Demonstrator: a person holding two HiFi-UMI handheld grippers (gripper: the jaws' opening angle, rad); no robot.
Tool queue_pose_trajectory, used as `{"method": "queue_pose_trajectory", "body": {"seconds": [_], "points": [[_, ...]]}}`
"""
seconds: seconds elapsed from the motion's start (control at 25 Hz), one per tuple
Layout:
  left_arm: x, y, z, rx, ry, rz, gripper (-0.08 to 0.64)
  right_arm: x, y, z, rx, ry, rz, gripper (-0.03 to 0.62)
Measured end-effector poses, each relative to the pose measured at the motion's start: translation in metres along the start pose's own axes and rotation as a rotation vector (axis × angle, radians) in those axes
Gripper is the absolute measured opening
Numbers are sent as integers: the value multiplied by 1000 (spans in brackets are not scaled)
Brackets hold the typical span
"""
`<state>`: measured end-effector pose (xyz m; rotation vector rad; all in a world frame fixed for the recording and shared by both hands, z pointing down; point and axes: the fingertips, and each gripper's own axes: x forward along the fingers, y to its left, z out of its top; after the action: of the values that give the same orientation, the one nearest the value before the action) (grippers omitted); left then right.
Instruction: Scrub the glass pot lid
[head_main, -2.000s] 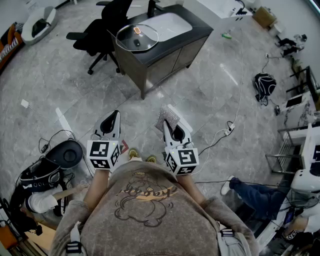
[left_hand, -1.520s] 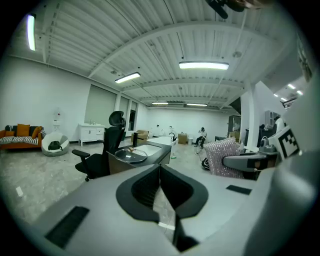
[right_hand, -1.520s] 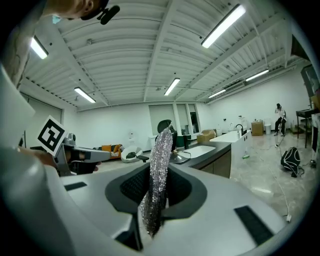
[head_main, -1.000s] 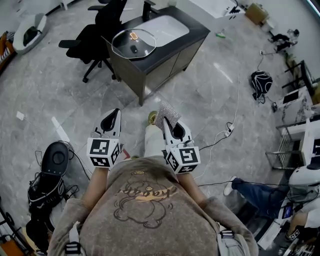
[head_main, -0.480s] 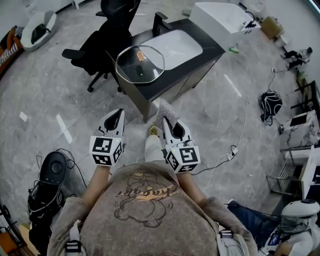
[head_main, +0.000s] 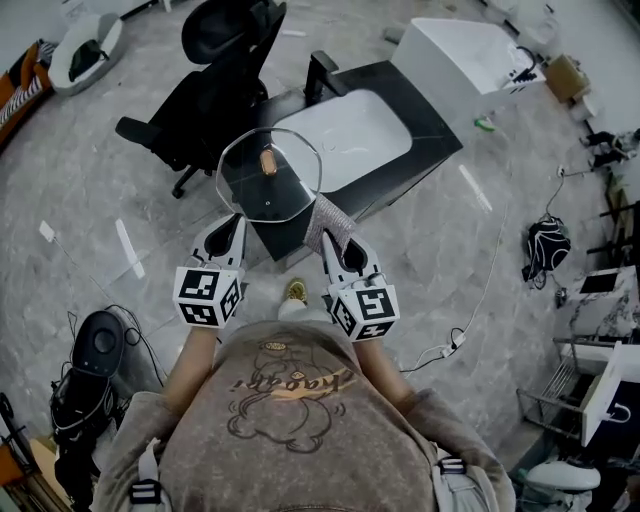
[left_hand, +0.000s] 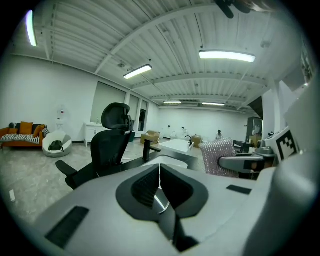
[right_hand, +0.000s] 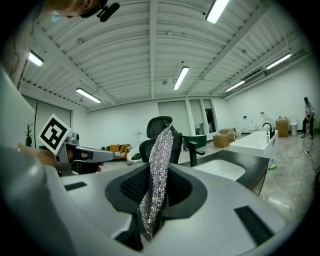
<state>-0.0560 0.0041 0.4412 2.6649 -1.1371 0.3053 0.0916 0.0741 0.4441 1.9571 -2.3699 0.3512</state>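
Now | glass pot lid (head_main: 285, 190): clear, round, lying on dark counter (head_main: 430, 128)

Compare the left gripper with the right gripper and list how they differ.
The left gripper has its fingers shut on nothing; the right gripper grips a silvery scrubbing cloth sticking up past its fingers. The left gripper's marker cube bears a different pattern from the right gripper's. Both are white and point toward the glass pot lid.
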Motion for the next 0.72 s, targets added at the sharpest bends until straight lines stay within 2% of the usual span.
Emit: {"method": "queue_pose_trajectory", "body": {"seconds": [0.2, 0.4, 0.48, 0.56, 0.72], "points": [[35, 11, 11, -8, 18, 53, 18, 35, -36, 10, 7, 24, 34, 86], [54, 27, 12, -32, 29, 77, 26, 67, -46, 12, 2, 45, 63, 86], [63, 35, 15, -45, 16, 81, 215, 78, -47, 12, 3, 52, 66, 86], [73, 44, 14, -42, 22, 78, 227, 88, -49, 11, 5, 62, 62, 86], [103, 55, -3, -45, 108, 39, 238, 105, -54, 7, 13, 83, 45, 86]]}}
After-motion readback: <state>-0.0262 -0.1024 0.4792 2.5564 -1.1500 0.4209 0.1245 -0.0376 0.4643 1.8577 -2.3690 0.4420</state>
